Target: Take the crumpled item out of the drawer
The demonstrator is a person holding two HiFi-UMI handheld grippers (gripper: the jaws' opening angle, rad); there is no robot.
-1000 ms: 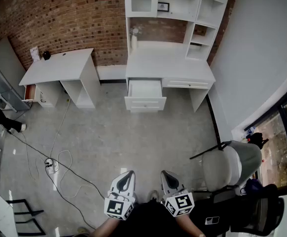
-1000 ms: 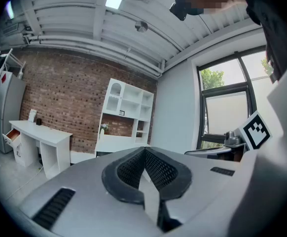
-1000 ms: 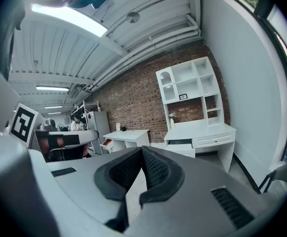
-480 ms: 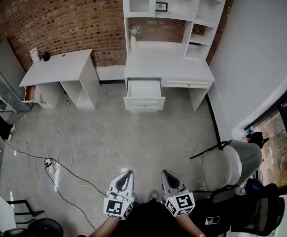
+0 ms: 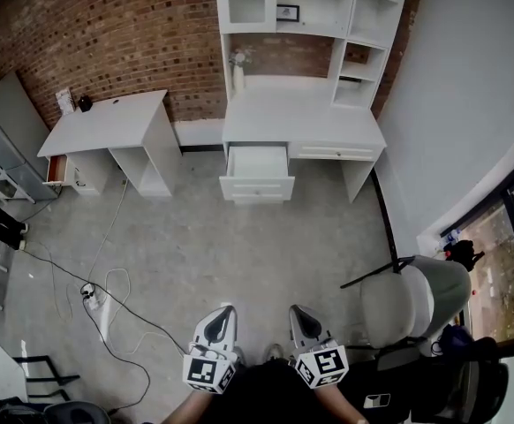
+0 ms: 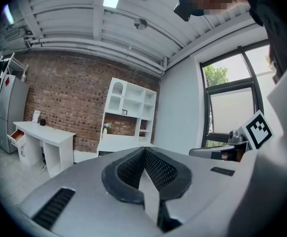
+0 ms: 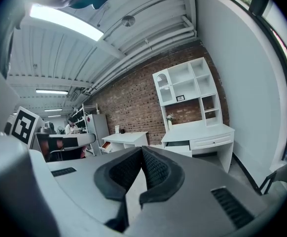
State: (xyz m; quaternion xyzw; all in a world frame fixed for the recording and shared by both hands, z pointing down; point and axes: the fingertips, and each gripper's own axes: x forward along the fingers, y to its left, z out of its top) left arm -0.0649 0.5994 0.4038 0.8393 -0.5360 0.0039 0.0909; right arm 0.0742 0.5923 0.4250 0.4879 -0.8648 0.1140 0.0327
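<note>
**Both tools closed, well apart from the open drawer**

The left tool (image 5: 224, 311) and the right tool (image 5: 298, 311) are held low, near the person's body. They are side by side with a gap between them, and both point toward the far wall. In each gripper view the dark ribbed pads (image 6: 128, 169) meet at their tips. Both tools are clenched and nothing is between the jaws. Each tool carries its marker cube (image 5: 206, 371) at the back.

Across the grey floor (image 5: 239, 254) a white table (image 5: 301, 117) stands against the brick wall (image 5: 107, 25), with a white shelf unit (image 5: 314, 7) on top of it. The drawer (image 5: 257, 186) on the left side of this table is pulled out. Its inside looks only white from here, so the crumpled item cannot be made out in any view. The drawer is well apart from both tools.

A small vase (image 5: 238, 73) stands at the back of the table. To the left is a second white table (image 5: 107, 122), and cables (image 5: 98, 299) lie on the floor in front of it. A grey chair (image 5: 411, 294) stands at the right, near the right tool.
</note>
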